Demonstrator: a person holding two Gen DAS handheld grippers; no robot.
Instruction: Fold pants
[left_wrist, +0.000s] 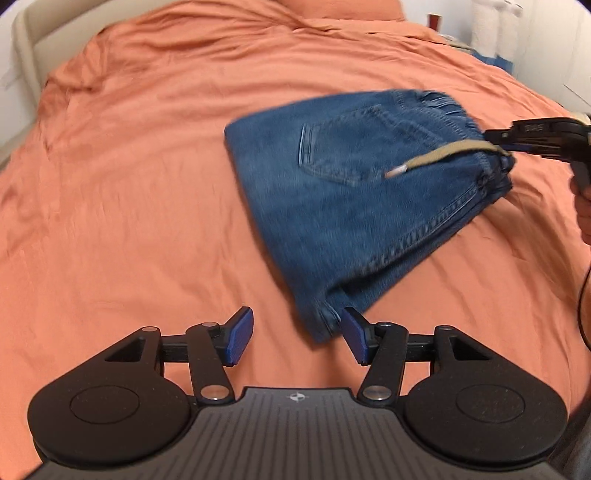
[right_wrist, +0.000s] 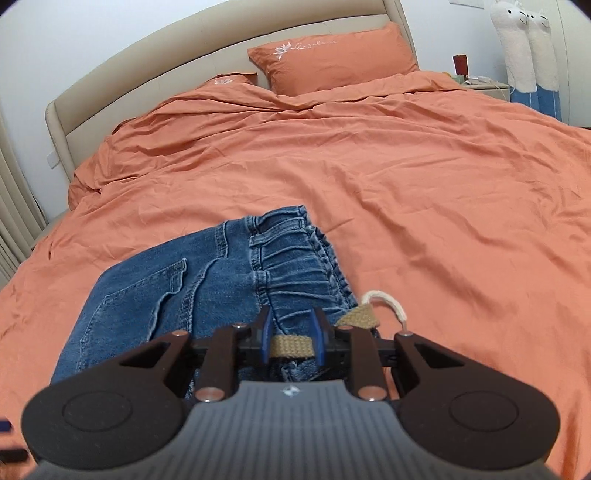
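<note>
My right tool (right_wrist: 291, 338) pinches the gathered waistband of a pair of blue denim pants (right_wrist: 192, 291) on a bed, its blue pads (right_wrist: 264, 339) drawn in narrow against the cloth. A tan woven drawstring (right_wrist: 290, 350) crosses the gap between them. The cord's loose end (right_wrist: 388, 301) curls out to the right of the tool, over the orange duvet (right_wrist: 424, 192).

From my left wrist, the pants (left_wrist: 354, 206) lie folded into a compact bundle right of centre on the duvet (left_wrist: 129, 192), a back pocket (left_wrist: 332, 151) facing up. The waistband end is lifted toward my right tool (left_wrist: 508, 149), which reaches in from the right edge and grips it; the drawstring (left_wrist: 436, 157) trails leftward across the denim, its metal tip (left_wrist: 395, 171) blurred.

My left tool (left_wrist: 297, 338) stands wide and holds nothing. Its right pad (left_wrist: 354, 338) sits just beside the near corner of the folded bundle; whether it touches, I cannot tell. Its left pad (left_wrist: 240, 338) hangs over bare duvet.

Beyond, two orange pillows (right_wrist: 332, 59) rest against a beige padded headboard (right_wrist: 207, 70). Two white plush llamas (right_wrist: 524, 48) stand by a nightstand (right_wrist: 487, 86) at far right.
</note>
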